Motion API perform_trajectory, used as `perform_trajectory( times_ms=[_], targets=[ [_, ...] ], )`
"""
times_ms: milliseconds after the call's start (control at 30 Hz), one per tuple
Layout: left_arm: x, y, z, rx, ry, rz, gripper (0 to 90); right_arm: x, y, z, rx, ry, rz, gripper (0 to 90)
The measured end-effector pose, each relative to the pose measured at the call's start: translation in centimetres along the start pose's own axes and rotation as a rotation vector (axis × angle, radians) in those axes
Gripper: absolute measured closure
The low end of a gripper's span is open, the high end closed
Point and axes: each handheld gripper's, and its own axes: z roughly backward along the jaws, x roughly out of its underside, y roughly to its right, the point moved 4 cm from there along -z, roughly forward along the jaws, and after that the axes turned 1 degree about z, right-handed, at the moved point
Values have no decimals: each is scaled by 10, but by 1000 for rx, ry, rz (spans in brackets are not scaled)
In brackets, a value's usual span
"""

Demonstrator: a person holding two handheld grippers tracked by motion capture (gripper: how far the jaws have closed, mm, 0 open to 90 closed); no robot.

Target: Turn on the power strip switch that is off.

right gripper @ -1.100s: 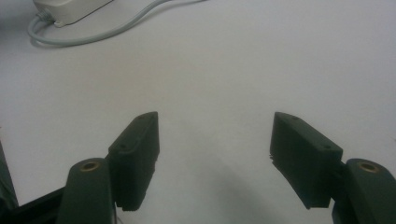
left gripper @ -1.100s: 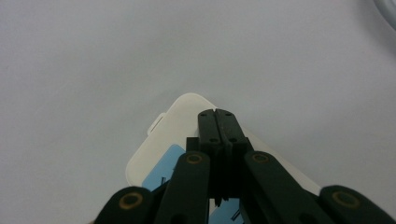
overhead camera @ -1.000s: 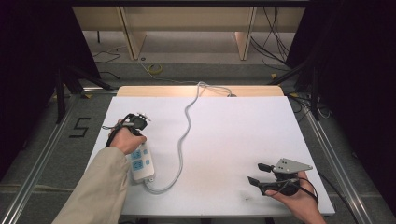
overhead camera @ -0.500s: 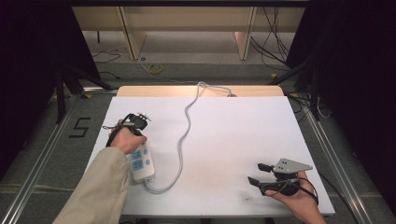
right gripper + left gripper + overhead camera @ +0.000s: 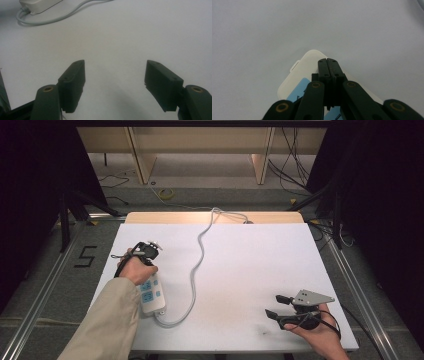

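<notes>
Nothing has moved; left claw (image 5: 328, 62) closed over power strip (image 5: 307, 65).

From where I stand, the one readable mark is a black number 5 (image 5: 86, 256), laid on the grey floor (image 5: 55, 285) just left of the white table (image 5: 250, 270). The power strip (image 5: 150, 292) on the table carries light-blue panels, but any print on them is too small to make out
</notes>
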Motion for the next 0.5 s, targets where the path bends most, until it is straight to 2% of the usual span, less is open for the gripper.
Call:
perform_trajectory(
  times_ms=[267,300,400,500],
  targets=[
    [0,0,-1,-3,1,8,900,0,-1,0,-3,-3,3,339],
    [0,1,-1,0,7,21,900,0,-1,0,-3,-2,3,339],
    [-1,-1,-1,8,6,27,900,0,0,0,-4,-3,4,339],
    [-1,1,-1,-6,3,7,900,0,0,0,-4,-2,5,339]
  ],
)
